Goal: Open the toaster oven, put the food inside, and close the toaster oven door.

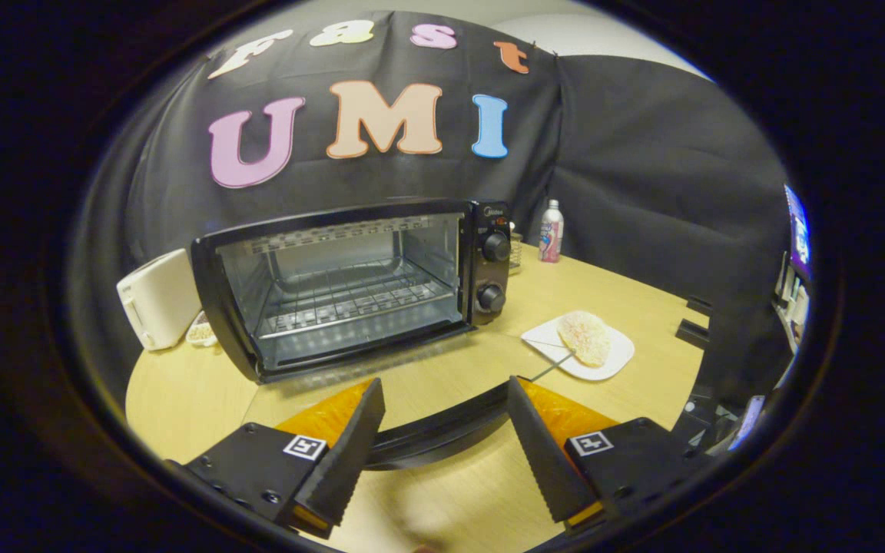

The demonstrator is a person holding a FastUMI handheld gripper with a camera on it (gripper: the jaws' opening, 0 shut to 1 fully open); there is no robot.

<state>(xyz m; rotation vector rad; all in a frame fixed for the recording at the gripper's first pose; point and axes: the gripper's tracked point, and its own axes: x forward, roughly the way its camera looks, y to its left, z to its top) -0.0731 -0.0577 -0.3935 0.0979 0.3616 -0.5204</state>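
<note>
**Oven door down, food waiting on its plate**

Furthest to the left, a white toaster [154, 299] is seen on the wooden table [642, 296], with a small dish [200, 332] tucked between it and the toaster oven [350, 284]. The oven's cavity is exposed, its wire rack [350, 301] bare, and its two knobs [495, 270] are stacked on the right-hand panel. The glass door [419, 384] appears to be folded flat onto the table, its dark handle [442, 434] curving between the fingers of the gripper [442, 449]. To the right of the oven, a white plate [611, 361] carries the food [585, 338], a pale, crumbed piece, and what looks like a thin stick runs from it over the plate's near corner. Beyond, a bottle [551, 230] stands near the booth wall.

The opening step is judged done; picking up the food is taken to be next. It would best be done by swinging the gripper right, clear of the door handle, and lowering it level over the plate so that the piece is pinched across its narrower width, gently enough that the crumb is not crushed.

The gripper's fingers are spread wide. Nothing is held between them; whether either finger touches the handle cannot be told.
</note>
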